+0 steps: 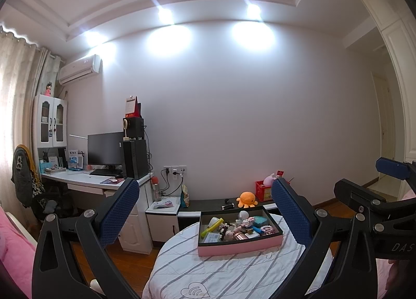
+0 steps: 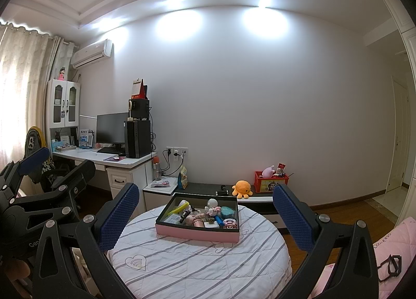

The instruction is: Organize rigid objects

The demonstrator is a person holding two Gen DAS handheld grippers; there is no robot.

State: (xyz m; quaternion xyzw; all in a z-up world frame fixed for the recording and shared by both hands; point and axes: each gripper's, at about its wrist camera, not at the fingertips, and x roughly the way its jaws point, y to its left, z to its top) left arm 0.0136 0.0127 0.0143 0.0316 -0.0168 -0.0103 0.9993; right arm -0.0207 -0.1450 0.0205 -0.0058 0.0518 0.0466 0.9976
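Bedroom with a plain white wall and bright ceiling spots. At the left of both frames: curtain, white cabinet, and a desk [image 2: 104,158] carrying a monitor [image 2: 111,127] and a black computer tower [image 2: 137,138]. Lower centre: a round table under a striped cloth [image 2: 197,254]. On it rests a pink-sided tray [image 1: 239,245] filled with small rigid objects [image 2: 202,214], jumbled together. Behind the tray, on a low dark bench, sit an orange octopus plush [image 1: 246,199] and a red crate [image 2: 270,182]. The left gripper [image 1: 205,210] and right gripper [image 2: 205,210] are both spread wide, empty, flanking the tray without touching it. Right: a doorway.
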